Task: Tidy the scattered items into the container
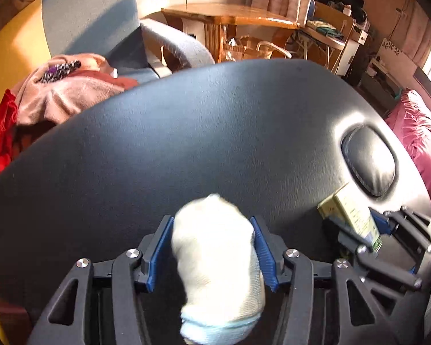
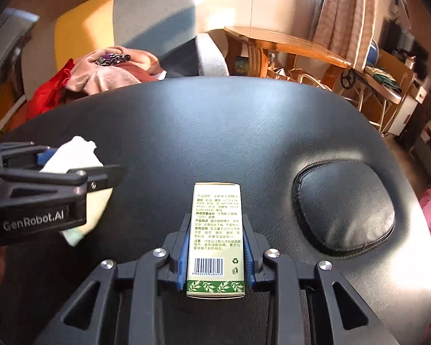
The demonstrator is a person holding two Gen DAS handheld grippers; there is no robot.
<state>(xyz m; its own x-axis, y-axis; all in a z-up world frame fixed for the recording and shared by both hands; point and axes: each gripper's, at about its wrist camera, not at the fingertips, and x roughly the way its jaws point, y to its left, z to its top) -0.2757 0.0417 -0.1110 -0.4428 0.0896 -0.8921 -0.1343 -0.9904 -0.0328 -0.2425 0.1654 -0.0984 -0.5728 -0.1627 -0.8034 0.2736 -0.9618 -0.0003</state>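
Left fingers (image 1: 163,247) pinch a rolled white sock (image 1: 215,258), blue pads on both sides. Right gripper (image 2: 217,251) clamps a green-printed carton (image 2: 217,238), barcode facing up. Both are held above the black padded table (image 1: 186,132), side by side. Oval cushion insert (image 2: 344,207) to the right. Pink cloth heap (image 1: 69,92) beyond the far edge.

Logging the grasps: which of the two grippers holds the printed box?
The right gripper: its fingers clamp the barcoded box. The left gripper holds a soft white sock instead.
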